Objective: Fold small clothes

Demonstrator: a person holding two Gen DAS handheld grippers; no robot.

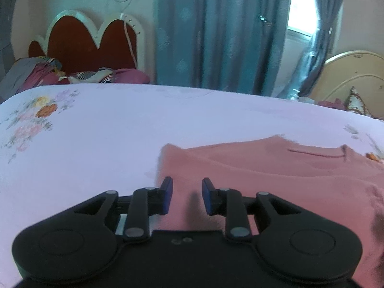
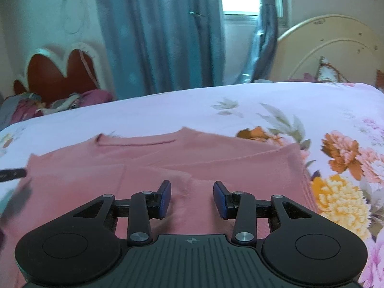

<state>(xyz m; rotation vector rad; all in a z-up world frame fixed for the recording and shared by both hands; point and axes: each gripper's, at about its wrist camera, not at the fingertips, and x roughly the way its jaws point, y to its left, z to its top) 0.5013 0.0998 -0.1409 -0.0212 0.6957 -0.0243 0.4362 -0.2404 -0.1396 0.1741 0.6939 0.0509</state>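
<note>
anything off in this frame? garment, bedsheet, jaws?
Nothing stands out. The pink knit garment lies flat on the floral lilac bedsheet, partly folded, its edges fairly even. The left gripper and right gripper both hover over it, jaws open and empty.

garment (image 2: 168,168) flat on the bedsheet (image 2: 168,110), left gripper (image 1: 187,195) over its left edge, right gripper (image 2: 192,198) over its middle

Pink garment (image 2: 153,168): matt knit cloth; bedsheet (image 1: 96,132): smooth floral.
</note>
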